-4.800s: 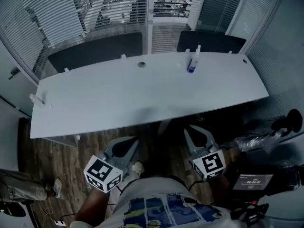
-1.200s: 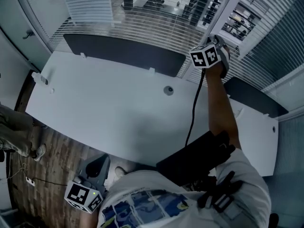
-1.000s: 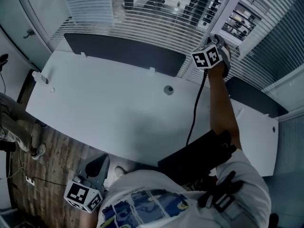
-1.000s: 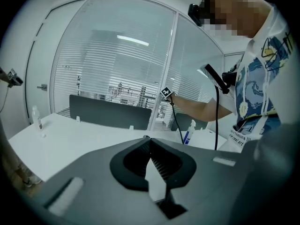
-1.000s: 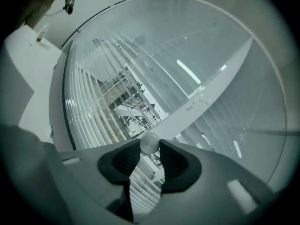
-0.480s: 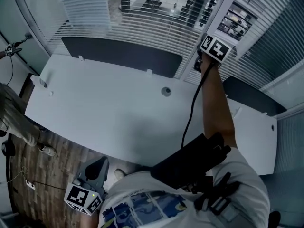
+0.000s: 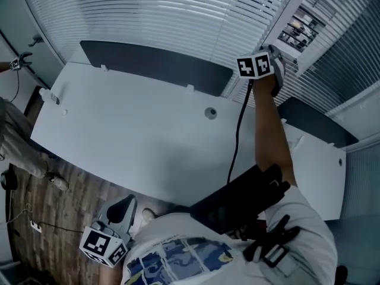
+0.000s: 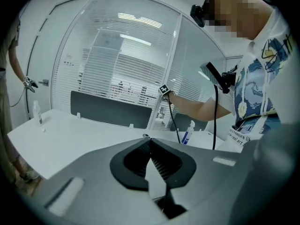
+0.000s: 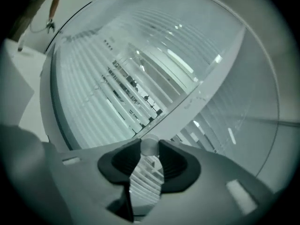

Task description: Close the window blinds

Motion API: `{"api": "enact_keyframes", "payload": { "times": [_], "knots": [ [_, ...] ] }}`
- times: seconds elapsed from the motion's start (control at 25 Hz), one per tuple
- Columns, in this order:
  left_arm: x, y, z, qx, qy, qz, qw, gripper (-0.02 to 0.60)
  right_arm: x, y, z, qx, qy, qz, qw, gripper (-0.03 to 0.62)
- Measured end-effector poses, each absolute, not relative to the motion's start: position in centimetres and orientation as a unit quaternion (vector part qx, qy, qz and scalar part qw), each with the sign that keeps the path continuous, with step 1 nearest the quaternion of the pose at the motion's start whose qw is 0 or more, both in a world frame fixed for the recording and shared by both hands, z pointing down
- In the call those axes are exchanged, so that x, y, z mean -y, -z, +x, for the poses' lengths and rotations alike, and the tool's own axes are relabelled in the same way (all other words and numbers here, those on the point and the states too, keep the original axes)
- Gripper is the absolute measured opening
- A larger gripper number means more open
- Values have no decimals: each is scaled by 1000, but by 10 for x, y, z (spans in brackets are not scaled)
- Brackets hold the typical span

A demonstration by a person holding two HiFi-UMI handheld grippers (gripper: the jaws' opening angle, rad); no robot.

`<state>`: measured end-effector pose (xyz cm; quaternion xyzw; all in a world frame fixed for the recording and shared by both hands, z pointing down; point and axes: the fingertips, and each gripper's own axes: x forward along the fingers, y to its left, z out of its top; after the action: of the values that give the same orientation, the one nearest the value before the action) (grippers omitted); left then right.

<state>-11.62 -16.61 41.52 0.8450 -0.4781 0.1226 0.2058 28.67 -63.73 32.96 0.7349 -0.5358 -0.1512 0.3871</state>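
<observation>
Now: right gripper (image 9: 149, 151) up at window post (image 7: 286, 15), jaws just closing, pads on small round tilt knob (image 9: 150, 144) at tips. Knob dead ahead of you, axis sticking out of post along your jaws, so next move likely a wrist roll. Blind slats (image 7: 178, 16) run level, left of post. Left gripper (image 8: 150, 142) closed on nothing, hangs low, well apart from knob.

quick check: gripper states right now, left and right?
Left gripper: closed, nothing in it.
Right gripper: jaws have just been closing and are clamped on the round blinds knob at their tips.
</observation>
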Motion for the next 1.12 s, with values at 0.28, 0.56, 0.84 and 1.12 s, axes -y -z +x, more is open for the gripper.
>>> {"api": "enact_keyframes", "payload": {
  "times": [0.28,0.56,0.84,1.12],
  "knots": [
    [175,-415,-114,465,-120,854,202,6,635,-328,287,593,95,743,295,126],
    [178,-414,-109,454,-123,859,200,6,629,-335,300,675,-171,717,-27,135],
    [178,-414,-113,455,-123,859,202,6,628,-337,300,653,-146,742,39,123],
    [179,-416,-118,456,-123,858,204,6,631,-330,289,587,84,741,315,121]
  ]
}}
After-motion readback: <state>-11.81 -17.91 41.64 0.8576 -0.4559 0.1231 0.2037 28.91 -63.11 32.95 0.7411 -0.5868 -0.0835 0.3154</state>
